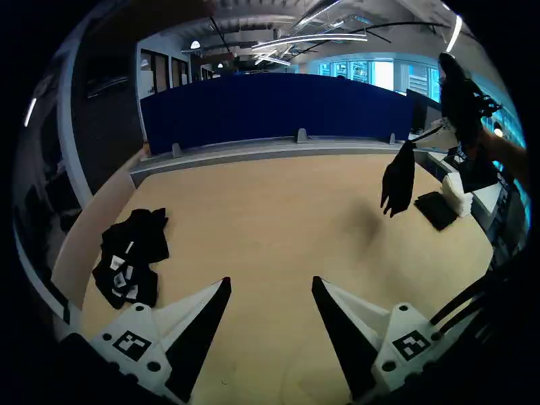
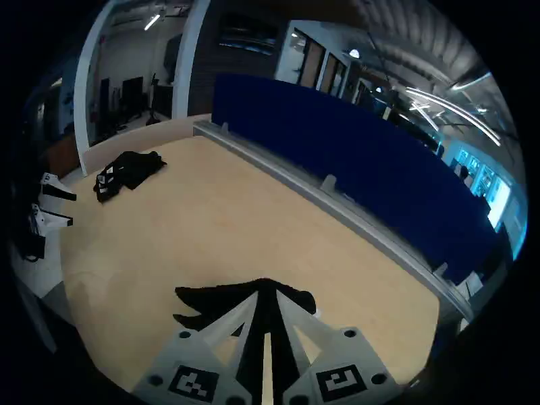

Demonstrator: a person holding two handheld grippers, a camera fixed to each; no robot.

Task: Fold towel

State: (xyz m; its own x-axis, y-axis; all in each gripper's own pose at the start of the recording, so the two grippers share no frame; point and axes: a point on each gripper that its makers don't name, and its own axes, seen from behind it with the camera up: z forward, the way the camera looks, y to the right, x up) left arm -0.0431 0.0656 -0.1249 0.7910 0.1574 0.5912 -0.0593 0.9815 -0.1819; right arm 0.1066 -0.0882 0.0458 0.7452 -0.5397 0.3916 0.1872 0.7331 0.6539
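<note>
- while the black towel is dangling above the table, the right gripper is pinching its top edge, probably so it hangs straight.
- left gripper is hovering wide open, holding nothing.
- spare black pile is sitting well apart, out of the way.

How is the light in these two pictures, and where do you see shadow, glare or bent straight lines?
Left gripper view: the fisheye bends the blue partition into an arc; the hanging black towel throws a soft shadow on the table; the windows glare. Right gripper view: ceiling lights streak white, and the towel in the right hand-held gripper is too dark to show folds.
</note>
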